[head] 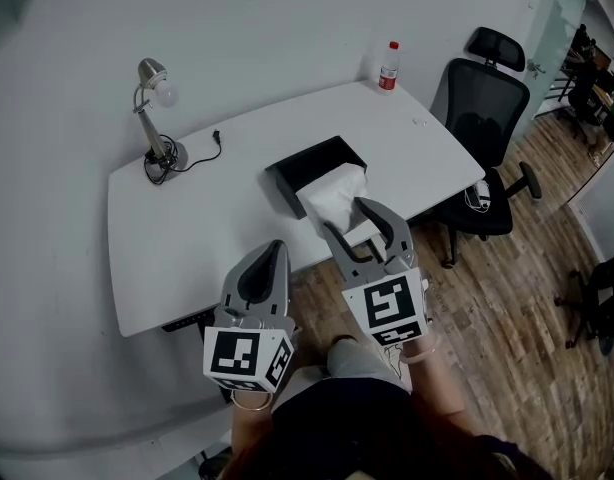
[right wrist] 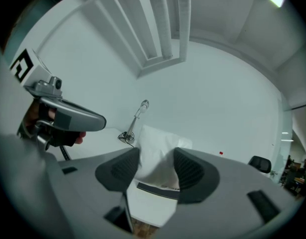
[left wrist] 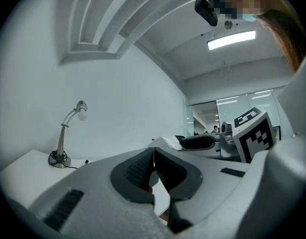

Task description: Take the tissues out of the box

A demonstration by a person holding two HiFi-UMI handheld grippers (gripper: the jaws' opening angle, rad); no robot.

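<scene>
— What's the left gripper [head: 278,246] doing, nearest us?
— Nothing in it. Its jaws are clenched tight, pad against pad, and it hangs just off the front edge of the table [head: 187,238].
— And the right gripper [head: 344,215]?
— Just beside the left one, over that same front edge. Its jaws stand wide but are clamped on a thick white wad of tissues [head: 332,193], one pad on each flank (the wad fills the whole gap).
— Where do the tissues lie against the box?
— Their far end reaches the open side of the black box [head: 307,161], mid-table, just past the jaw tips. Farther back there's a lamp [head: 152,118] at the back-left corner and a bottle [head: 389,66] at the back-right.
</scene>
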